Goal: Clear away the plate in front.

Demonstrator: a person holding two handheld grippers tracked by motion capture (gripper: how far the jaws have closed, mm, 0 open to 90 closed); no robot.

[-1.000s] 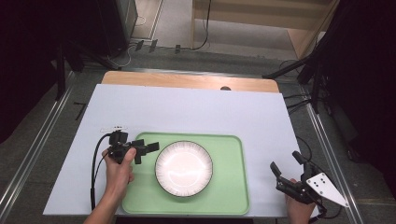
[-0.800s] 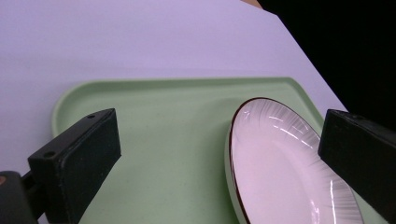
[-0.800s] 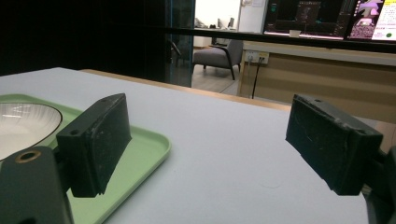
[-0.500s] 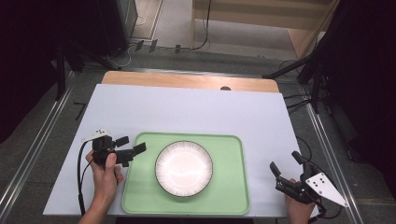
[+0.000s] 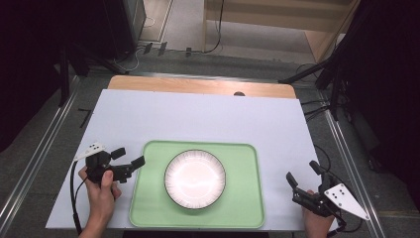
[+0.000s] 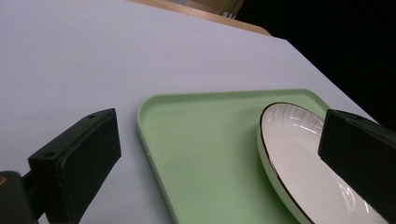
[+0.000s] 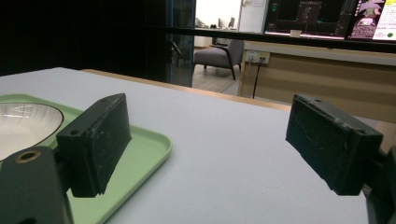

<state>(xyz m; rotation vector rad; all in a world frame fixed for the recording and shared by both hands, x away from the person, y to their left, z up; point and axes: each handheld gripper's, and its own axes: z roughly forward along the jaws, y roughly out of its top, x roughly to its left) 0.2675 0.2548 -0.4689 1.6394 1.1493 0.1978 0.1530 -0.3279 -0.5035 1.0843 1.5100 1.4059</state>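
While the person's left hand (image 5: 101,191) grips the left hand-held gripper (image 5: 128,161) at the near left of the white surface (image 5: 208,119), its jaws stand apart and hold nothing, pointing right toward the green tray (image 5: 247,198). The gripper sits just beside the tray's left edge, over bare surface. A black cable (image 5: 73,198) trails from it toward the near edge.

In the left gripper view the two black jaws rise wide apart, one over the white surface (image 6: 70,60), the other in front of the white plate (image 6: 299,154). Between them lies the tray's (image 6: 205,140) rounded near corner and raised rim.

At the near right, the right hand-held gripper (image 5: 302,179) rests in the person's right hand (image 5: 317,223) by the surface's corner, jaws also spread and empty, well apart from the plate and a little off the tray's right edge. A grey three-cornered plate (image 5: 346,198) sits on top of it. In the right gripper view the jaws are wide open, with the tray's (image 7: 149,149) corner just behind the left one and the plate (image 7: 23,126) at the far left.

The white plate (image 5: 194,179), round with a thin dark rim and fine ribbing, lies flat in the middle of the tray, clear of both grippers.

Farther back, the white surface runs bare to a wooden strip (image 5: 198,85) along its far edge. Beyond that lies grey floor (image 5: 188,29) with cables (image 5: 148,49).
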